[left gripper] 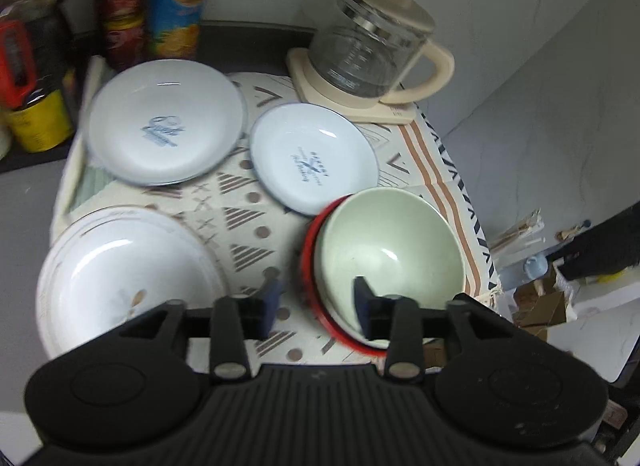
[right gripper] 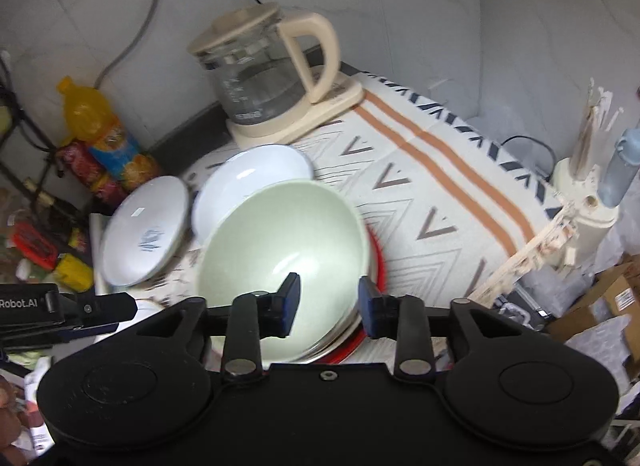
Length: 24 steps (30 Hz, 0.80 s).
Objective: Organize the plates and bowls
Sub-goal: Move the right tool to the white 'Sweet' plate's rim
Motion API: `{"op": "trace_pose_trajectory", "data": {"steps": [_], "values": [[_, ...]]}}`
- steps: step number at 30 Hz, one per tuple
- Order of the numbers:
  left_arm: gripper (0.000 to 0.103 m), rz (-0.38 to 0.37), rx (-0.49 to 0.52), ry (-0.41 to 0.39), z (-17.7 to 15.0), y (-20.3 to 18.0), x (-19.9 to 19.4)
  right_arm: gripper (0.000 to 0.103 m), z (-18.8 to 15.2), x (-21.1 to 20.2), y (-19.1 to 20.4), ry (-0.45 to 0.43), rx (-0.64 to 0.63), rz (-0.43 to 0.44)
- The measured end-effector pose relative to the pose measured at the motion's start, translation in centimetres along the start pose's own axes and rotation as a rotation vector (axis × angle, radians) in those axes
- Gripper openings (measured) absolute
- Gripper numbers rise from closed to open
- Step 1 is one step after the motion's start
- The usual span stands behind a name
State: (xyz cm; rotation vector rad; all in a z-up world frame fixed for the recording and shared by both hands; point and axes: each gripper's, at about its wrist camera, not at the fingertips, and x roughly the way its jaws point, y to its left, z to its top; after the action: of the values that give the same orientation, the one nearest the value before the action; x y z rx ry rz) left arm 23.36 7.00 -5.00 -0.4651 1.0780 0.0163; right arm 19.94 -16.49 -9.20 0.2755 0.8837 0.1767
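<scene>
Grey walls close in behind your desk [left gripper: 248, 350], which wears a patterned cloth [left gripper: 448, 169] with brown stripes. At upper centre of the left view a glass kettle [left gripper: 372, 45] stands on its cream base; a juice bottle [left gripper: 178, 1] and a red can [left gripper: 120, 5] sit at upper left.

Your left claw [left gripper: 316, 308] has its jaws apart, gripping nothing. One finger hangs over bare cloth, the other over the near rim of the green bowl [left gripper: 392, 242] at centre right. That bowl sits nested in a red bowl [left gripper: 310, 258], whose rim shows along its left side. Just above it lies a small plate [left gripper: 314, 157], touching or overlapping the red rim. A big plate [left gripper: 166, 121] lies at upper left, and a white dish [left gripper: 128, 278] at lower left.

In the right view, your right claw [right gripper: 329, 306] is also spread, straddling the near right rim of the green bowl [right gripper: 280, 242] without clamping it. The small plate [right gripper: 256, 177] and big plate [right gripper: 146, 229] lie behind, left of centre. Your left claw's [right gripper: 116, 306] black body pokes in at the left edge.
</scene>
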Motion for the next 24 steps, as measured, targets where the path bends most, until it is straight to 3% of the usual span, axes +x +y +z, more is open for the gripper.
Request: {"op": "trace_pose_trajectory", "data": {"steps": [4, 7, 14, 24], "values": [[0.066, 0.051, -0.002, -0.048, -1.1, 1.6, -2.7, 0.048, -1.3, -1.6, 1.1, -0.033, -0.014, 0.032], [0.073, 0.068, -0.019, -0.070, -2.1, 3.0, -4.2, 0.054, -2.1, -2.6, 1.9, -0.046, -0.031, 0.055], [0.082, 0.136, -0.013, -0.137, -4.1, 5.0, -7.2, 0.080, -3.3, -5.0, 4.7, -0.084, -0.121, 0.097], [0.084, 0.179, -0.064, -0.131, -6.3, 9.1, -7.8, 0.089, -5.4, -4.4, 8.9, -0.035, -0.225, 0.159]]}}
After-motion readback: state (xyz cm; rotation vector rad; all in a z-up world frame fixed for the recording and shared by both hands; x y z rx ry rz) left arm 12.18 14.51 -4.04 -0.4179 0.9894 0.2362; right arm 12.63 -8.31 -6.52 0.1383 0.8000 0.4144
